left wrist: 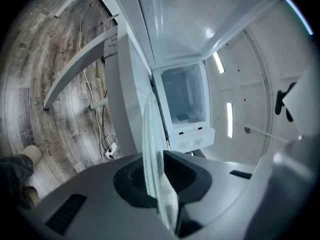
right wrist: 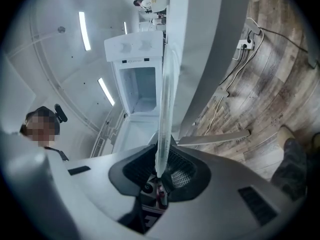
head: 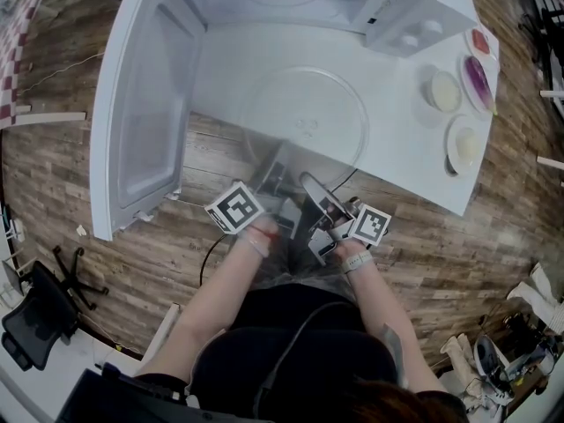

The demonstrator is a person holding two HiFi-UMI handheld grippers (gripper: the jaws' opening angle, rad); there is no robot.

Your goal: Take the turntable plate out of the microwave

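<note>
Left gripper (left wrist: 161, 186) and right gripper (right wrist: 161, 166) each clamp the near rim of the glass plate (head: 304, 117), held clear of the microwave (head: 388, 7) above the worktop (head: 414, 161); such edge-only grips risk it tipping or slipping.

Between both sets of jaws, the turntable plate (head: 304, 117) is showing as clear, colourless glass. The left gripper (left wrist: 161, 184) and right gripper (right wrist: 161, 171) are presenting grey shells with black ribbed pads. Their marker cubes (head: 234, 208) are showing black-and-white squares. Beyond the jaws, the microwave (head: 220, 60) and table (head: 414, 161) are reading white. The floor (head: 70, 174) is showing brown-grey wood grain.
</note>
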